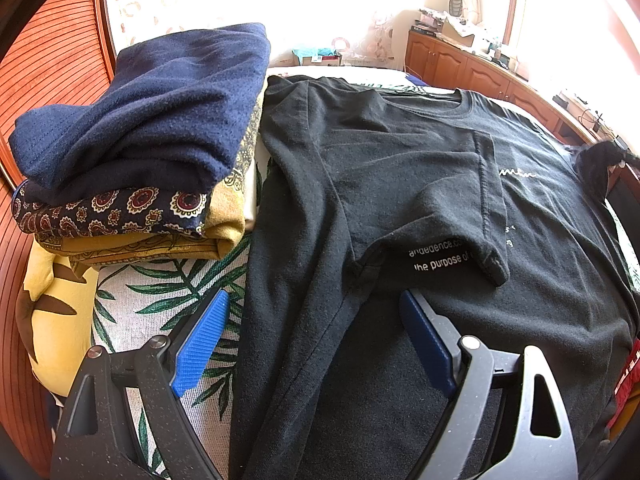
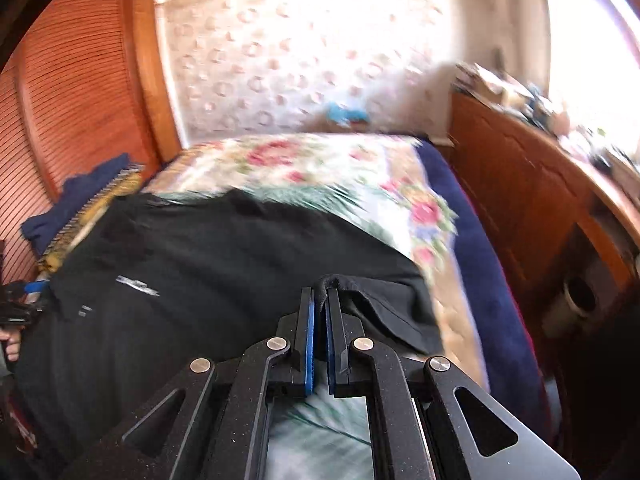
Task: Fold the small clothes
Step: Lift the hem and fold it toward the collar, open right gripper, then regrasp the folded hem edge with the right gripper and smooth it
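Observation:
A black T-shirt (image 1: 400,184) with white print lies spread on the bed, its left sleeve folded in over the chest. My left gripper (image 1: 316,316) is open, its blue pads (image 1: 200,340) straddling the shirt's left side fold near the hem. In the right wrist view the same shirt (image 2: 200,272) fills the lower left. My right gripper (image 2: 320,300) is shut on the shirt's right edge, a pinch of black cloth (image 2: 336,282) poking up between the pads. That view is motion-blurred.
A stack of folded clothes (image 1: 140,152), navy on top, patterned and yellow below, sits left of the shirt. A yellow cushion (image 1: 56,312) lies at the near left. The bedspread (image 2: 340,176) is floral. A wooden louvred wall (image 2: 72,92) stands left, wooden cabinets (image 2: 532,200) right.

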### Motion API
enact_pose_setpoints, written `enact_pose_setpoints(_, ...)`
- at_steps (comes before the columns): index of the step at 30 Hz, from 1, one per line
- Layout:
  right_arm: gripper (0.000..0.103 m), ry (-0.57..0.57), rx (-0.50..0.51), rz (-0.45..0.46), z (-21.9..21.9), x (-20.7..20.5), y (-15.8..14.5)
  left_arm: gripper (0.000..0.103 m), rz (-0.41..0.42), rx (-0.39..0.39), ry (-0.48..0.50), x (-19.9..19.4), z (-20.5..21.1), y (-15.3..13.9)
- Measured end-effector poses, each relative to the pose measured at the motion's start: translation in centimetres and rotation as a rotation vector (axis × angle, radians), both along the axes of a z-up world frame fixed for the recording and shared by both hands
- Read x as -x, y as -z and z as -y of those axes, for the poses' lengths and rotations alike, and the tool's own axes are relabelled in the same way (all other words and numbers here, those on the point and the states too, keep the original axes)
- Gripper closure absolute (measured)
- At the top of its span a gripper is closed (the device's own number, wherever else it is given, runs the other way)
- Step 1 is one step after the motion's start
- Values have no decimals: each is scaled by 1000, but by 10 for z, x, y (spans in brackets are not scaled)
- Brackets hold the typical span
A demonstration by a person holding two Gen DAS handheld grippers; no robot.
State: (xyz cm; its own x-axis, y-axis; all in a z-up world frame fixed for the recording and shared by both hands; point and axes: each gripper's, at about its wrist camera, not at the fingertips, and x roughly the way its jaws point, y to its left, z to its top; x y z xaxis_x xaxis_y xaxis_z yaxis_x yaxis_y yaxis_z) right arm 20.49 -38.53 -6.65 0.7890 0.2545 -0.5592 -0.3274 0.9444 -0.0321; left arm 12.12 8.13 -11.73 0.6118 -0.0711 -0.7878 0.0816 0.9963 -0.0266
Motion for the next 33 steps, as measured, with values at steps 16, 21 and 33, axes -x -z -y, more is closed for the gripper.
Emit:
enact_pose_setpoints(16, 76, -211, 61, -174, -93, 22, 52, 16, 0, 0, 0, 0, 0, 0)
enact_pose_setpoints(21, 64, -132, 71, -149, -76, 12, 45, 16, 0, 0, 0, 1, 0, 0)
enact_pose_setpoints(33, 64, 8, 7, -239, -74, -51, 54, 16, 0, 0, 0, 1, 0, 0)
